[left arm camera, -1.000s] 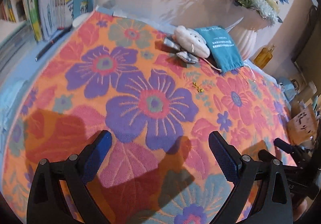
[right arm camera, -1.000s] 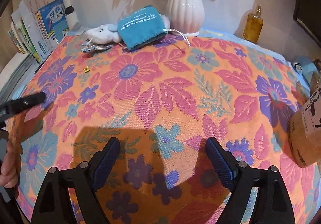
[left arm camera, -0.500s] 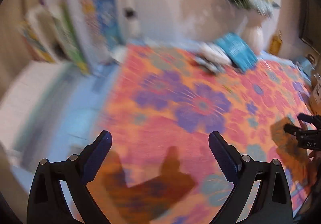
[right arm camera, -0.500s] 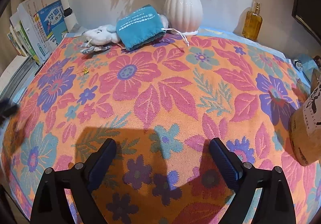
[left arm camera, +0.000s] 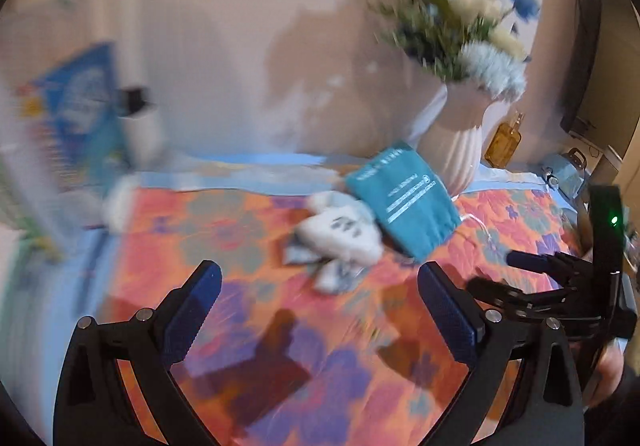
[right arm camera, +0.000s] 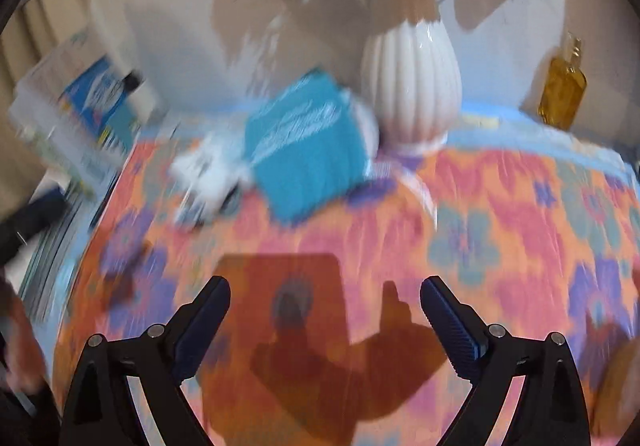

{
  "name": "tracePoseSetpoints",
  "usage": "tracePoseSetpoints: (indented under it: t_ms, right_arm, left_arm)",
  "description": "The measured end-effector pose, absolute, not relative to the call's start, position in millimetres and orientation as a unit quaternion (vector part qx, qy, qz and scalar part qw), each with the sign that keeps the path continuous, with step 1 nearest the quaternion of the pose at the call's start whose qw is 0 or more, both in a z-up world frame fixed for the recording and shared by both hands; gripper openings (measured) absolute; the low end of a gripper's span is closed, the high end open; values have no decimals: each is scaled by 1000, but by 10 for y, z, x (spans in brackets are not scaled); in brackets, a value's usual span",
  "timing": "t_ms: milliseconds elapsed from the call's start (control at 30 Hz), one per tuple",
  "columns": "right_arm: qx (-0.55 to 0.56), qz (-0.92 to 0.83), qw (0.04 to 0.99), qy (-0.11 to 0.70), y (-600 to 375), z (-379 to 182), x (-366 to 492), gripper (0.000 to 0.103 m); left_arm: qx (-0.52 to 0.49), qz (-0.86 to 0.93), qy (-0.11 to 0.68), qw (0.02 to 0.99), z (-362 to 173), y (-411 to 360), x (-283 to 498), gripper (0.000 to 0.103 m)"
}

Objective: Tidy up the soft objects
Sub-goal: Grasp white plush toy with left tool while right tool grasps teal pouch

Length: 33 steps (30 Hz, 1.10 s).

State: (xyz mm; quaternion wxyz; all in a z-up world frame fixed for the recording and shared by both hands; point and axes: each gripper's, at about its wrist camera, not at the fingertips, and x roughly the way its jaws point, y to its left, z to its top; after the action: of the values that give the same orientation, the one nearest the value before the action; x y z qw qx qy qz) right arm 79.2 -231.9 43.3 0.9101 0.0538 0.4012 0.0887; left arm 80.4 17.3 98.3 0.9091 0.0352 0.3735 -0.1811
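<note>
Both views heavily motion-blurred; fine detail on the far items unreadable. Print on the pouch [left arm camera: 402, 200] shows as white lines only. Books [left arm camera: 80, 114] at far left smeared to blue and white streaks, partly cut by the frame edge. Small crumpled items just in front of the plush [left arm camera: 340, 232] cannot be identified.

Left gripper [left arm camera: 318, 310]: fingers wide apart, nothing between them, above the cloth [left arm camera: 248, 230]. Right gripper [right arm camera: 324, 312]: fingers likewise spread, empty, above the cloth [right arm camera: 520, 206]. Its shadow falls on the cloth between the fingers. In the left view the right gripper appears at the right edge as a dark frame with a green light, partly cut off; a bit of a hand shows below it.

Task items: white plush and teal pouch lie together at the far side of the cloth, touching or overlapping; the pouch sits to the right of the plush, one corner close to the vase [left arm camera: 460, 138]. From the left gripper the plush is ahead, roughly centred between the fingers but well beyond the tips. From the right gripper the pouch [right arm camera: 308, 150] is ahead and slightly left, the plush [right arm camera: 208, 174] further left; both apart from the tips.

Containers: ribbed white vase [right arm camera: 412, 86] holds blue and white flowers [left arm camera: 460, 34]. An amber bottle [right arm camera: 562, 86] stands right of it, contents unclear.
</note>
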Motion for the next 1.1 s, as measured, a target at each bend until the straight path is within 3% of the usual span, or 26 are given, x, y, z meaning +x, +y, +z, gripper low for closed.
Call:
tracePoseSetpoints:
  t_ms: [33,67,233,267,300,367,400,433,467,533,833,1100]
  right_arm:
    - [59,82,914,394,-2331,393,941,82]
    - [65,80,913,395,-2342,357,1049,70]
    - [113,87,916,375,-2417,218,1379,67]
    - [119,90,917,370,-2422,217,1412,64]
    - [122,92,921,359,-2426,216,1427,52]
    - [110,94,923,356,-2364,194,1446,38]
    - [97,91,925,355,-2318,174,1430,23]
    - [90,93,927,353,-2277,190,1430,13]
    - [84,94,929,347,-2262,203,1394,9]
    - [77,87,937,331,-2247,249,1303,9]
    - [141,96,928,331,-2533,382,560,8]
    - [210,65,884,412,-3055,156,-212,8]
  left_arm:
    - [34,-187,373,908,869,56,922,98]
    - [35,-191,372,908,800,-11,995,98]
    - [75,-185,372,907,553,-307,1197,98]
    - [79,-185,371,907,527,-333,1215,98]
    - [81,-184,371,907,503,-353,1224,98]
    - [84,-182,371,907,456,-375,1245,86]
    - [89,-179,374,906,425,-387,1247,63]
    - [94,-176,379,904,392,-388,1274,48]
    - [95,-177,383,902,374,-384,1283,48]
    - [92,-180,373,906,409,-359,1234,41]
    - [30,-218,357,908,776,-25,609,40]
    - [-9,-250,383,889,603,-11,-167,40]
